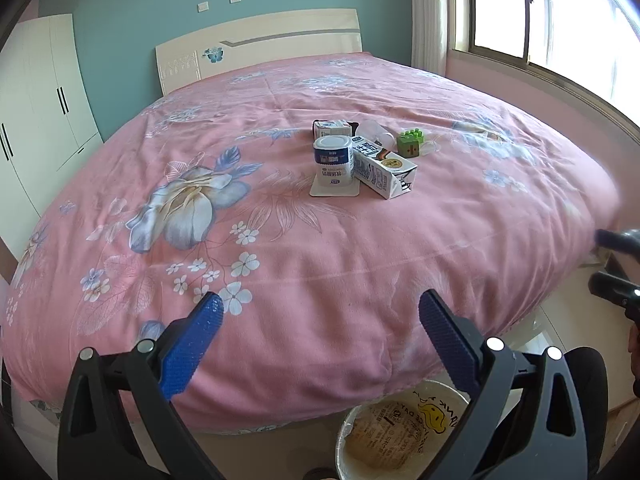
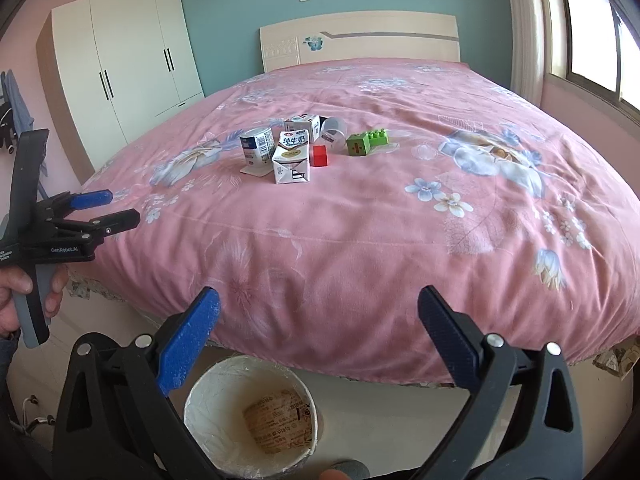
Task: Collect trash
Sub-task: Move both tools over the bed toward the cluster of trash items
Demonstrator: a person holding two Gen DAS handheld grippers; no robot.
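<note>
Both the left gripper [image 1: 320, 312] and the right gripper [image 2: 318, 306] are hanging wide apart, holding nothing, near the bed's [image 2: 360, 240] edge. The milk carton [image 2: 291, 157], can [image 2: 258, 147] and other trash are sitting far off in the bed's middle, and the bin [image 2: 252, 412] is waiting on the floor below.

Pink floral bedspread [image 1: 360, 240], red block [image 2: 320, 155]

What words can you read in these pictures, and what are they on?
"纯牛奶": on the milk carton lying on the bed.
"GenRobot.AI": on the left gripper.
"NICE DAY", upside down: on the yellow smiley packaging inside the bin.
Print on the round tub, the small carton behind it, and the wrapper in the bin: too small to read.
</note>
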